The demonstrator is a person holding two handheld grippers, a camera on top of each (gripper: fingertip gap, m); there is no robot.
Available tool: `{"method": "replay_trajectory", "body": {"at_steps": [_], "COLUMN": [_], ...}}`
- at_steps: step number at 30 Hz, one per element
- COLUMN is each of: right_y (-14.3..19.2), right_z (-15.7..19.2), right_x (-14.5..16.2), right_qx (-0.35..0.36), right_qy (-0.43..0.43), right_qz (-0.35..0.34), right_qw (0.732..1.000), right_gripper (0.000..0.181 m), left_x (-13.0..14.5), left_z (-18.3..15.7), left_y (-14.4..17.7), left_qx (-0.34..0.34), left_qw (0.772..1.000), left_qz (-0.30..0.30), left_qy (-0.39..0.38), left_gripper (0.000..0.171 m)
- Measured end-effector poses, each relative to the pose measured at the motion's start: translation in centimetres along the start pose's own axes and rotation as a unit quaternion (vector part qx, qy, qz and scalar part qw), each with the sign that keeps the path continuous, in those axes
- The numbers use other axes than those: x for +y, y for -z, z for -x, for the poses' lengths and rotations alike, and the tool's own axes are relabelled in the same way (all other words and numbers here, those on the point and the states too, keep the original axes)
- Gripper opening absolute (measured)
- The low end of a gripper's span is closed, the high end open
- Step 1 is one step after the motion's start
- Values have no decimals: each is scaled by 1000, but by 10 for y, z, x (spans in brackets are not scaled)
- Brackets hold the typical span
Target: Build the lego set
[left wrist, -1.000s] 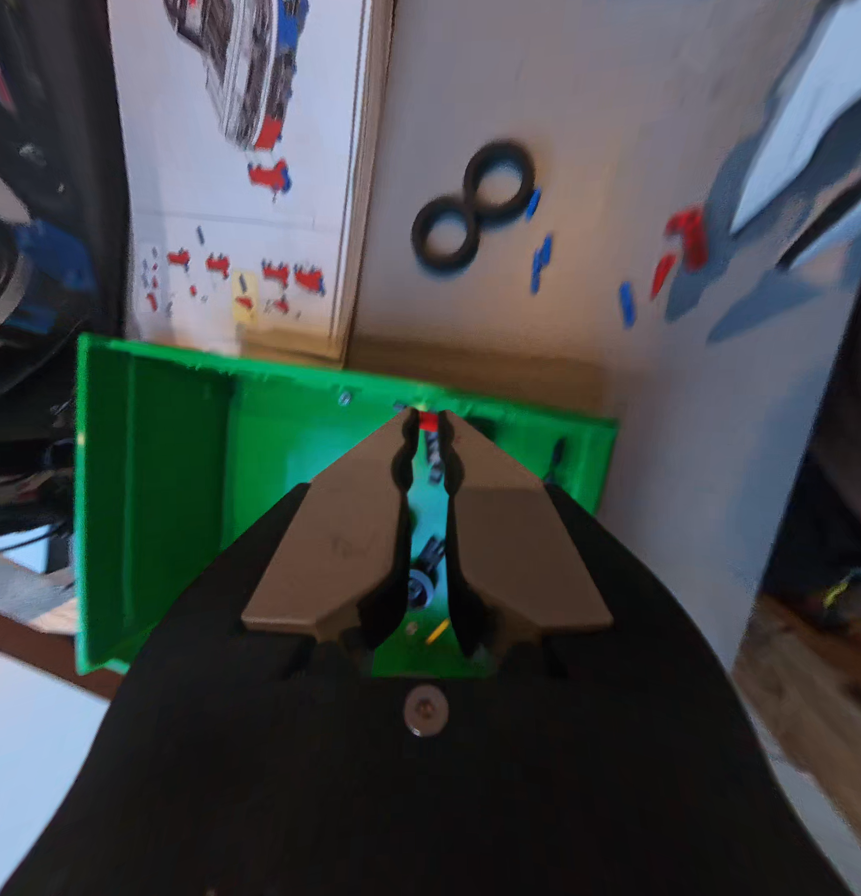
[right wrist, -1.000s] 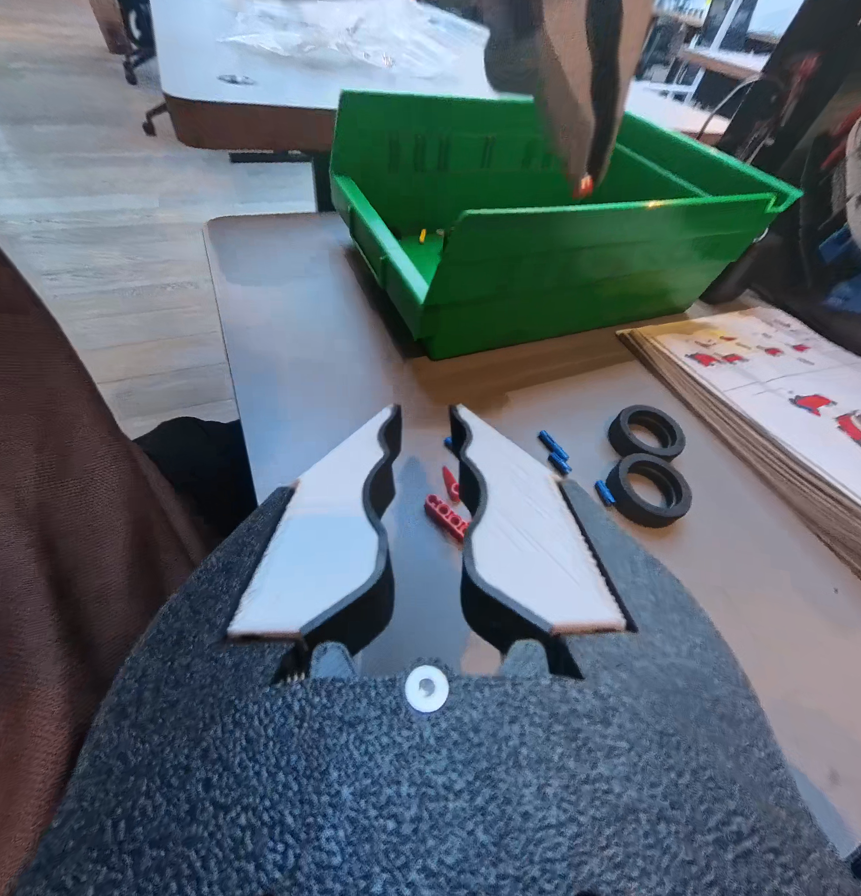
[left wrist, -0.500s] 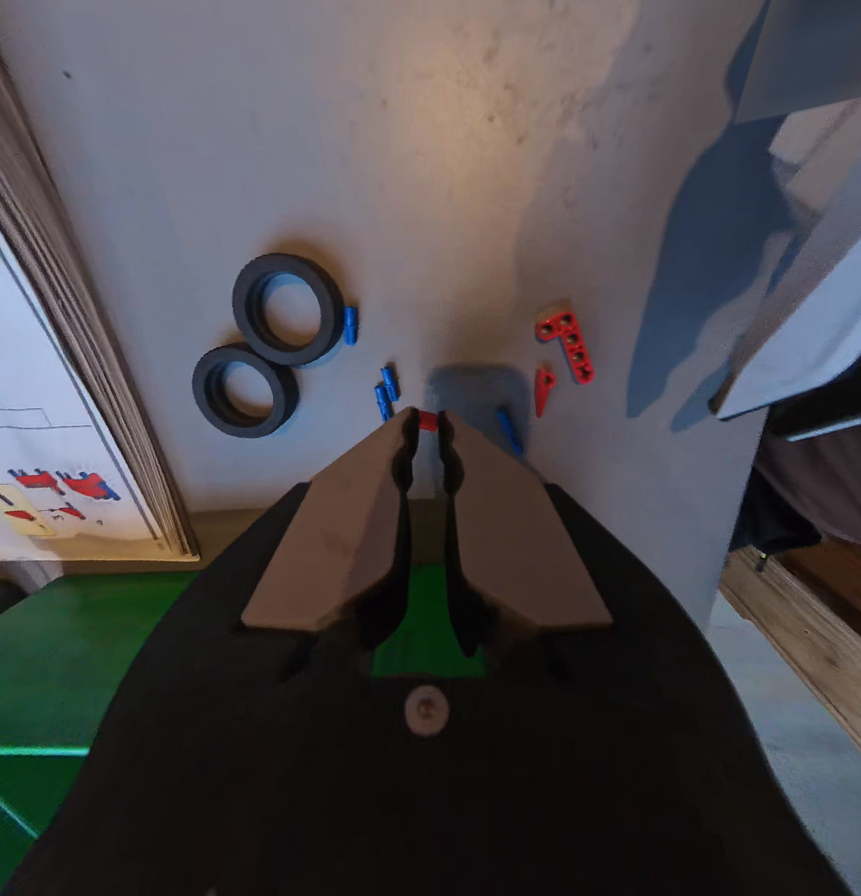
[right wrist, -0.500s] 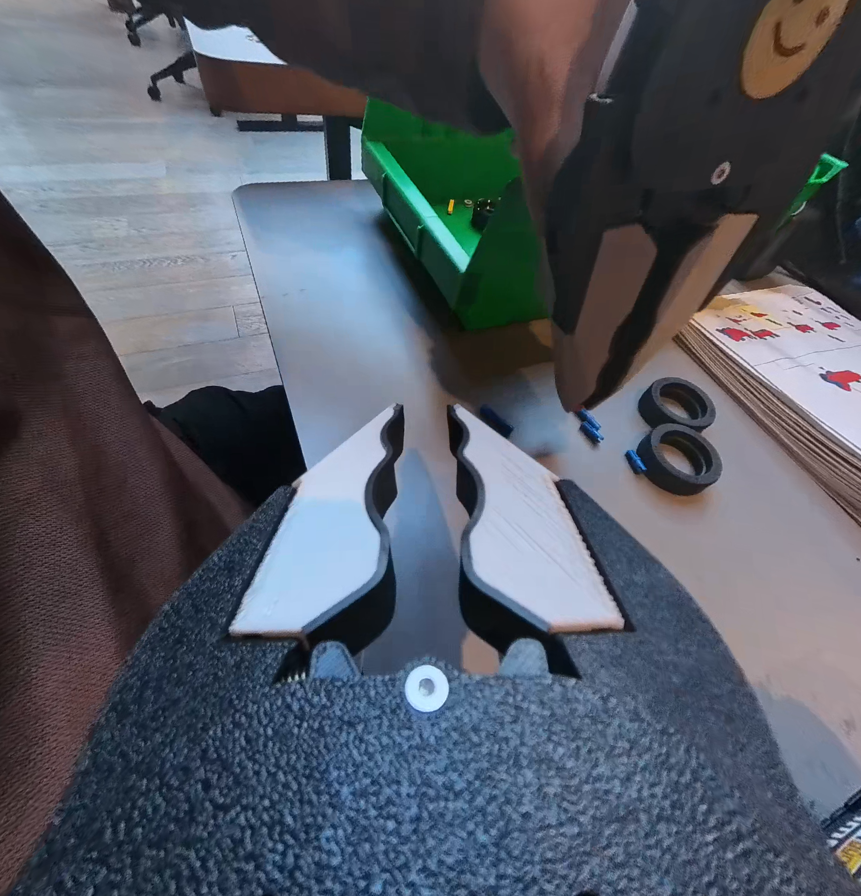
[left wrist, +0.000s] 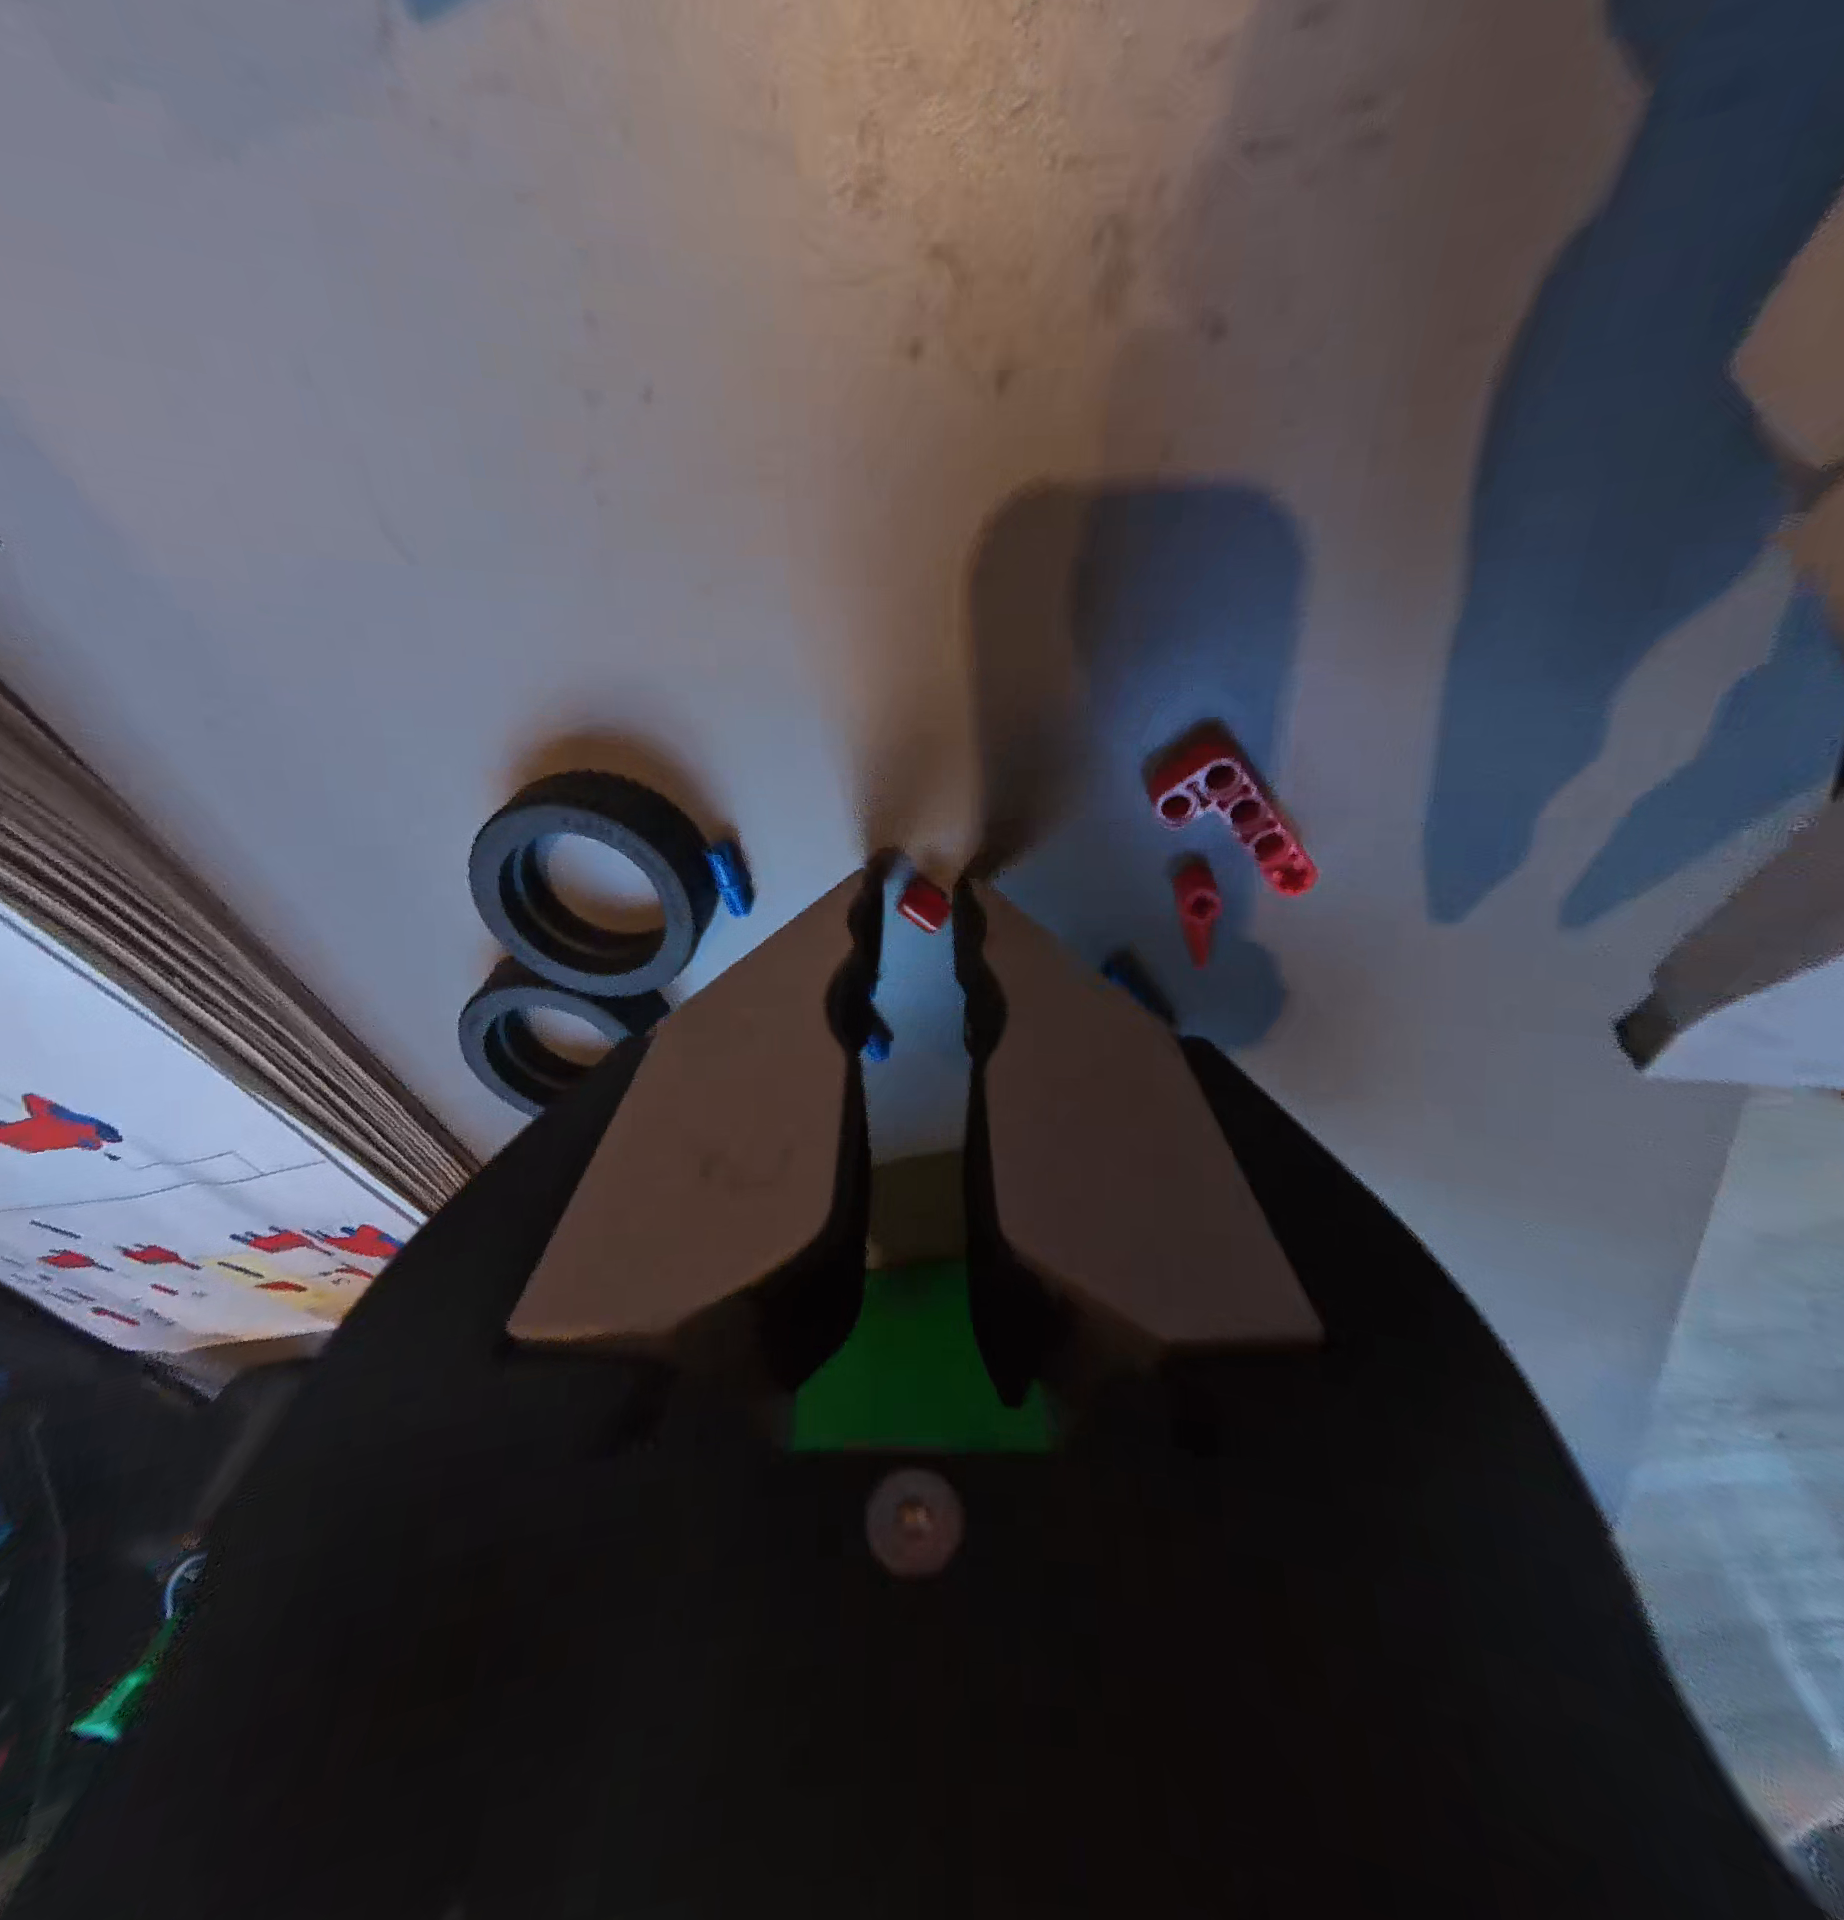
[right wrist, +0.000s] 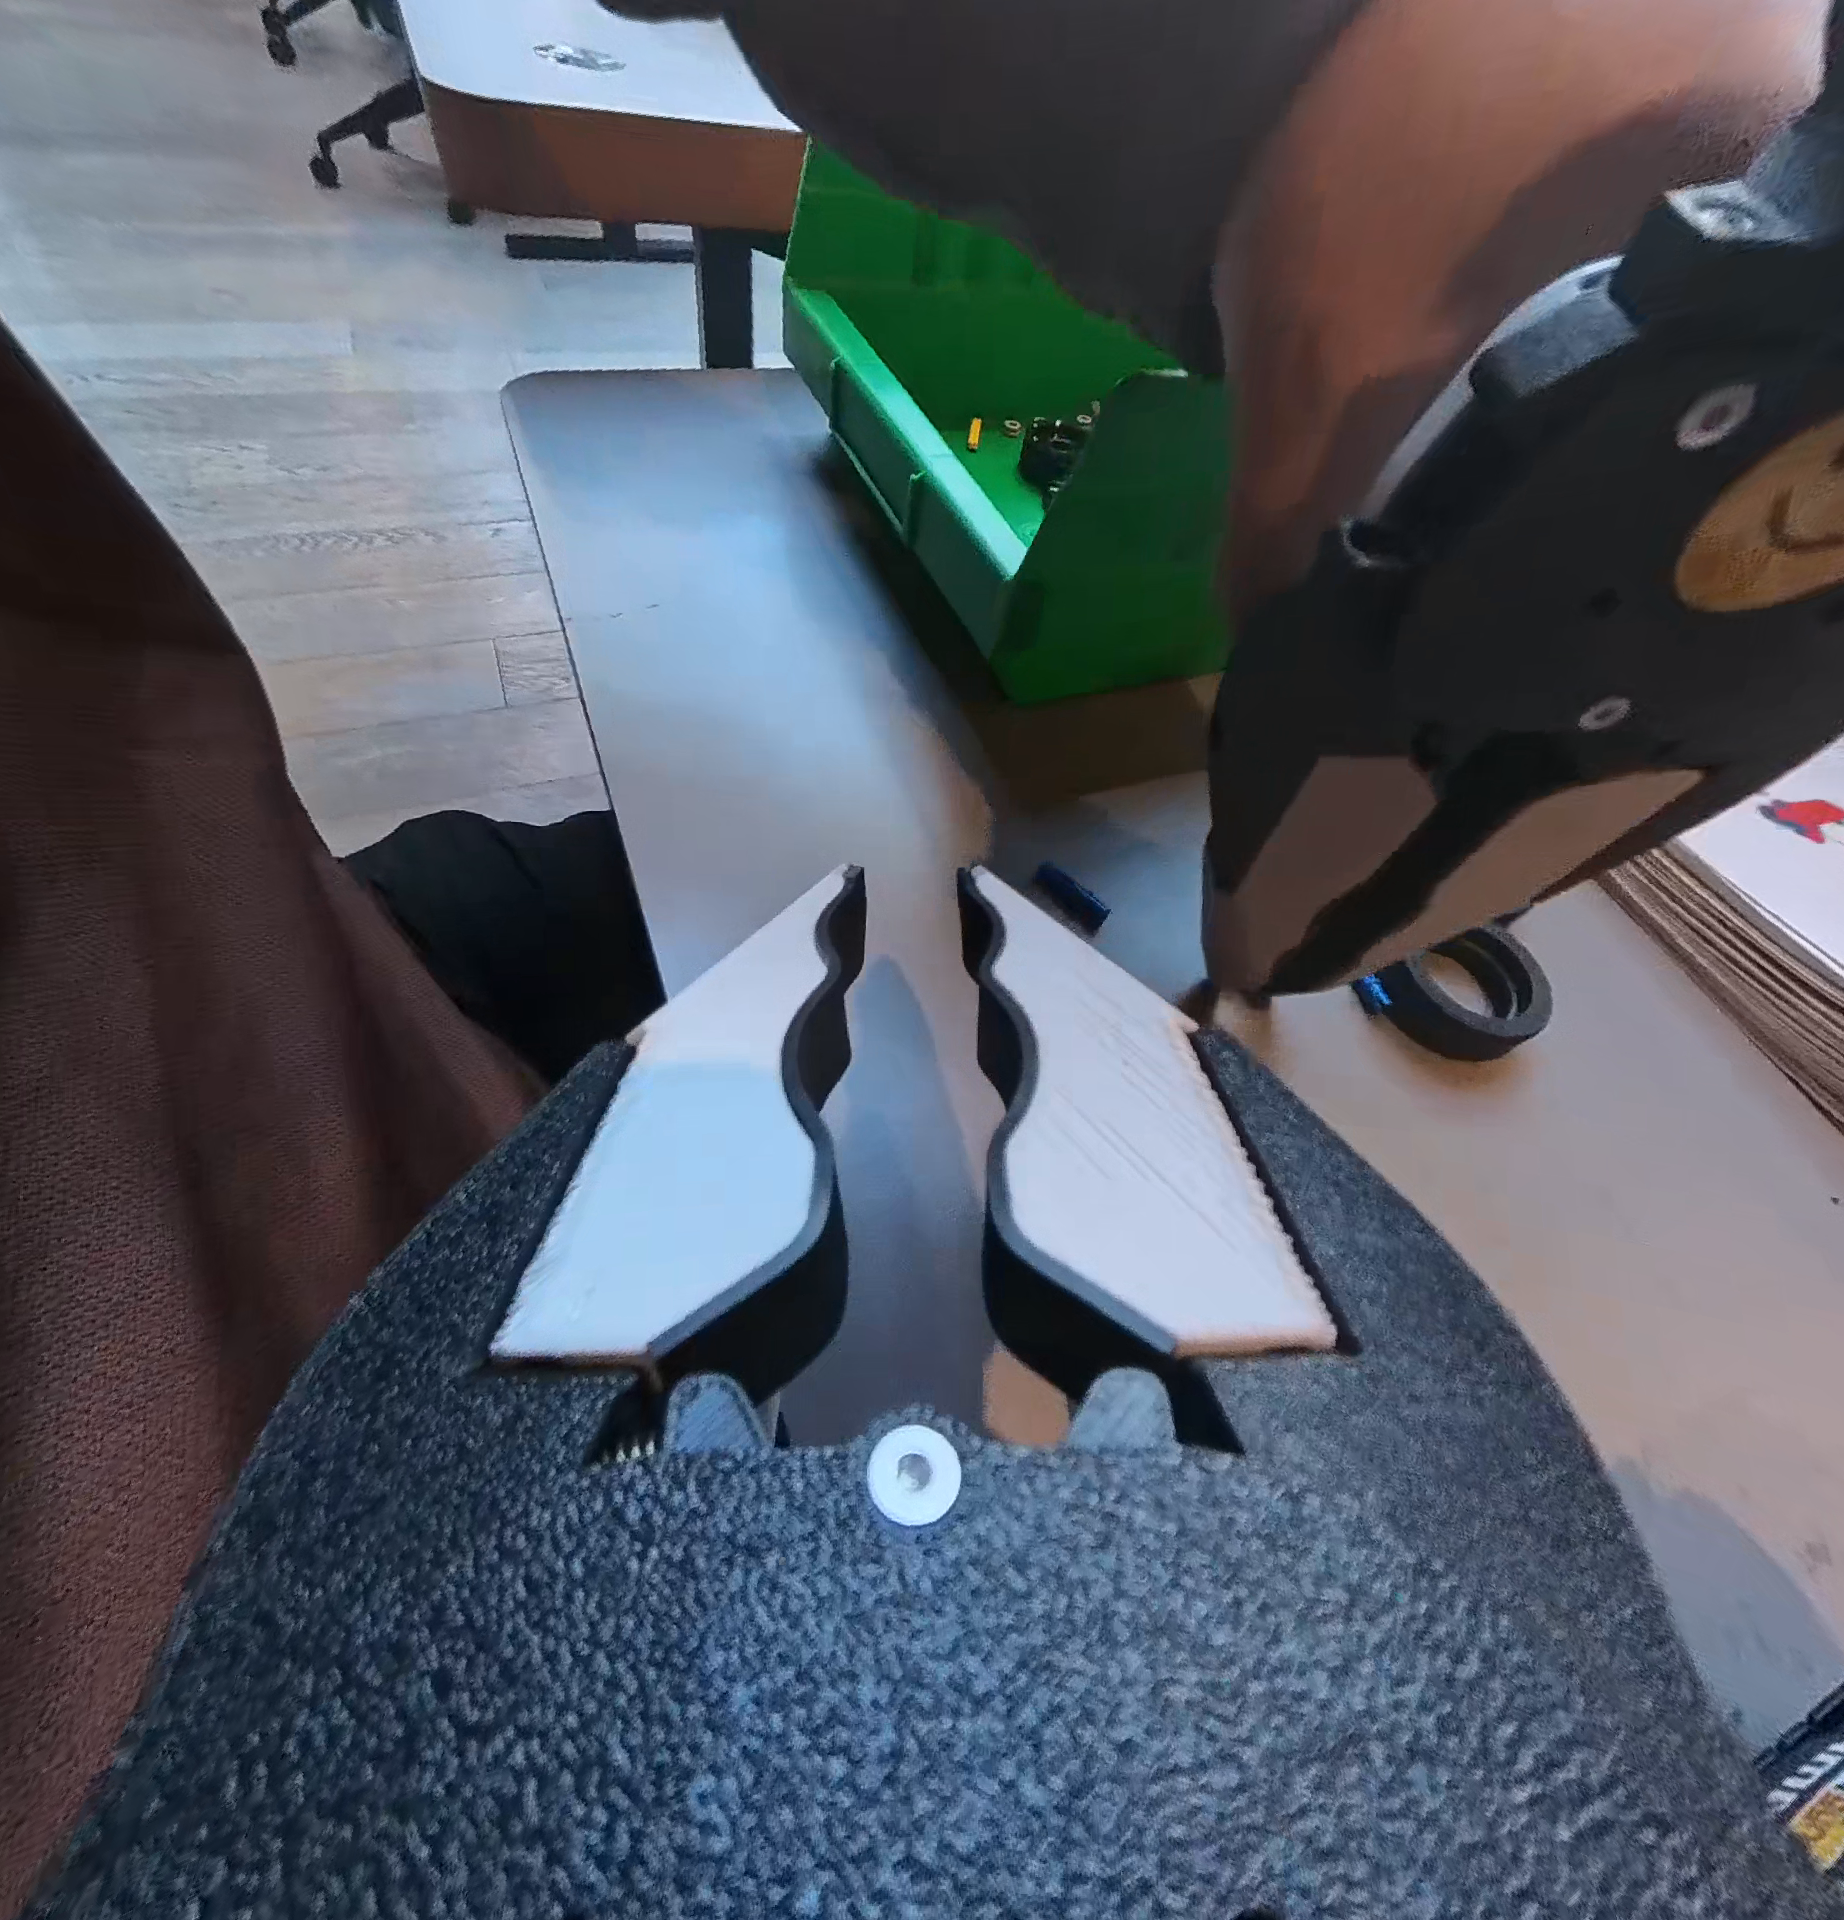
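Red brick (left wrist: pixel 922 902) sits between the slightly parted tips of left gripper (left wrist: pixel 918 883), just right of the tyres (left wrist: pixel 585 899). Grip contact: cannot tell. Right gripper (right wrist: pixel 910 883) released, empty, farther right.

Grey table (right wrist: pixel 710 644) w/ rounded corner. Wood-plank floor (right wrist: pixel 274 416) beyond. 2nd desk (right wrist: pixel 585 135) far back, office chair base (right wrist: pixel 362 125) beside it. Brown fabric (right wrist: pixel 170 935) at left edge.
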State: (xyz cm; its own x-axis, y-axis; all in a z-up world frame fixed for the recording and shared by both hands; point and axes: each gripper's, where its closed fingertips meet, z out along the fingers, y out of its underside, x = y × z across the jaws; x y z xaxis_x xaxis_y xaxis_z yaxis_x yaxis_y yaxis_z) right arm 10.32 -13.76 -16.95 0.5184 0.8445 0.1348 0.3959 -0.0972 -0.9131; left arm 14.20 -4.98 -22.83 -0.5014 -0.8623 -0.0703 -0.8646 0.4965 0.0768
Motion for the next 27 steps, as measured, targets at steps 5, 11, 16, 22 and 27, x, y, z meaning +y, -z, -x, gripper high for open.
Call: {"method": "replay_trajectory", "body": {"at_steps": [5,11,16,22,27], "right_y": [0,-1,0,-2,-4], "right_z": [2,2,1,1,4], "right_x": [1,1,0,1,0], "right_qx": [1,-3,-3,-11,-16], "right_qy": [5,0,-3,-12,-14], "right_qz": [2,2,-1,2,2], "right_qw": [1000,1000,1000,1000,1000], "right_gripper": [16,16,16,16,16], "left_x": [3,7,44,235,300], "left_z": [1,2,16,81,100], "left_y": [0,25,73,116,71], "left_qx": [-4,-21,-89,-205,-124], "left_qw": [1000,999,986,859,762], "left_qz": [8,-41,-77,-26,-47], "left_qy": [-9,21,116,468,633], "left_gripper": [14,15,15,31,24]}}
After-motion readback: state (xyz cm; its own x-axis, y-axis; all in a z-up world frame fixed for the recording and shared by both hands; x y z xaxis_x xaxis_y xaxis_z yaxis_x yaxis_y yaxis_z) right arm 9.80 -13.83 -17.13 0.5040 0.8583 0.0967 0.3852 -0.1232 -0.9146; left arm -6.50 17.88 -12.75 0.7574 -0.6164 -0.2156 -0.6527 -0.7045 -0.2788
